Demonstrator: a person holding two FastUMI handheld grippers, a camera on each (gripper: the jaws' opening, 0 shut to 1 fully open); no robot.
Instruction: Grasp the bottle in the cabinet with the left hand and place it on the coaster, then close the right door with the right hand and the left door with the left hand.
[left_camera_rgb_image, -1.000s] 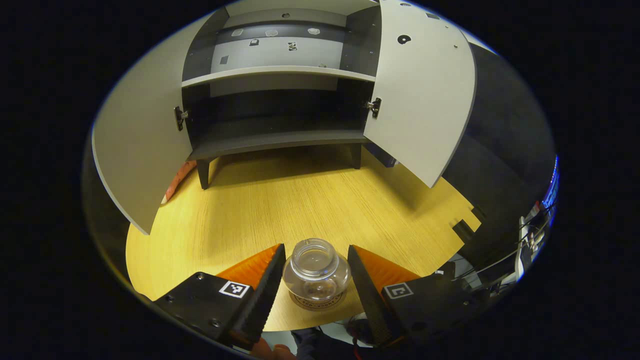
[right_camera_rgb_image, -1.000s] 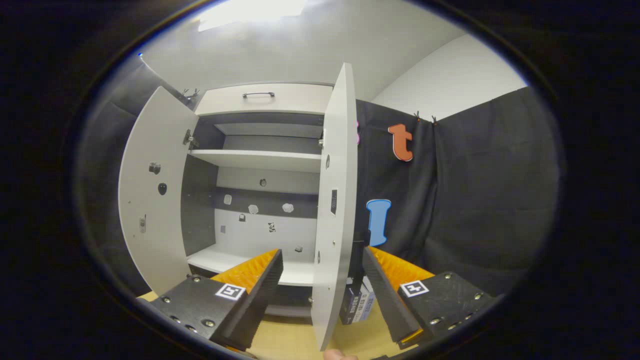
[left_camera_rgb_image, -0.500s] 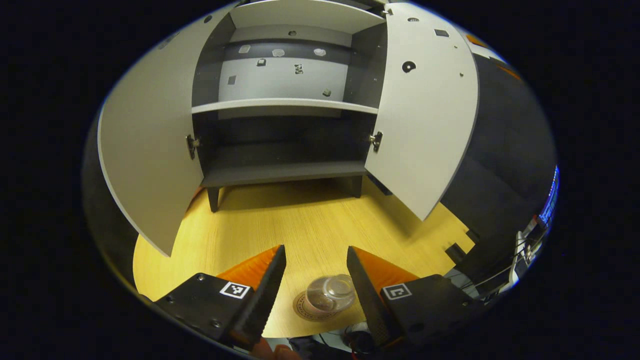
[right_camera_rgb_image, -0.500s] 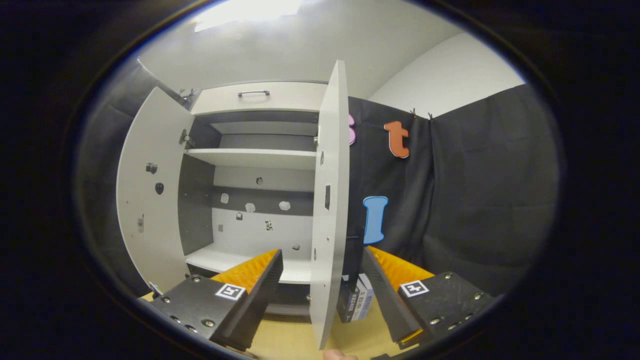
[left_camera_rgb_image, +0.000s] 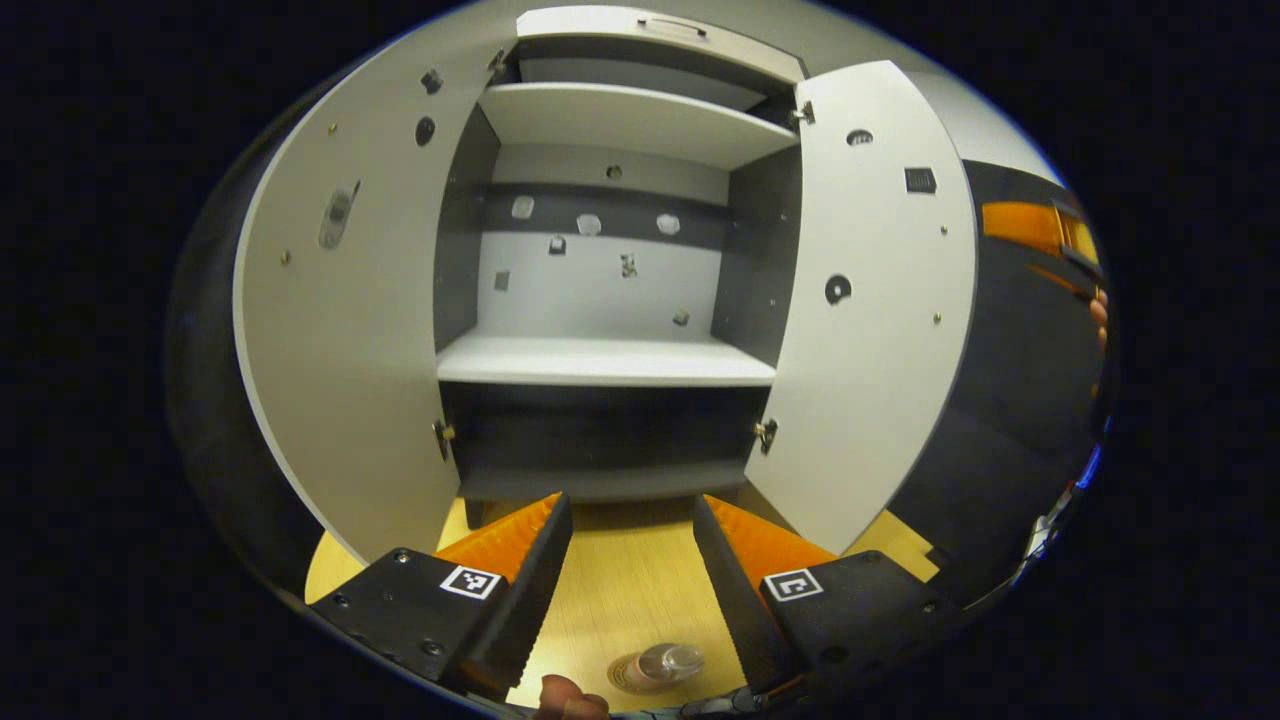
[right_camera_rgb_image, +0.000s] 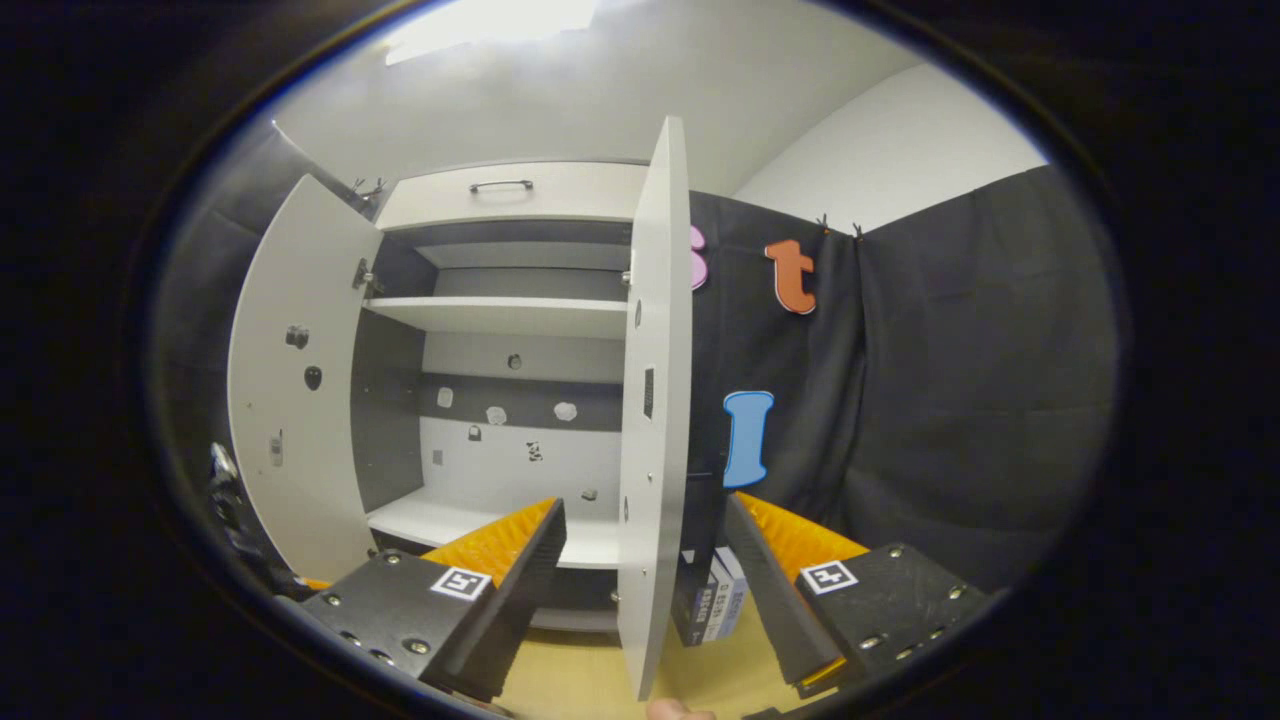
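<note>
Both hand-held grippers (left_camera_rgb_image: 630, 560) wide open, empty

Booth surroundings — table and box

A wooden table (left_camera_rgb_image: 630, 590) carries the furniture; a small box (right_camera_rgb_image: 715, 600) stands on it, near the black cloth wall (right_camera_rgb_image: 950, 400).

Test booth: black cloth wall (right_camera_rgb_image: 950, 400) (cabinet (right_camera_rgb_image: 520, 190) on tabletop (left_camera_rgb_image: 630, 590)).

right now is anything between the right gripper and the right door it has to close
Nothing visible. The right door stands open, edge-on, straight ahead of the open right gripper, its lower edge between the fingers. A small box sits on the table behind the door, outside its closing swing.
</note>
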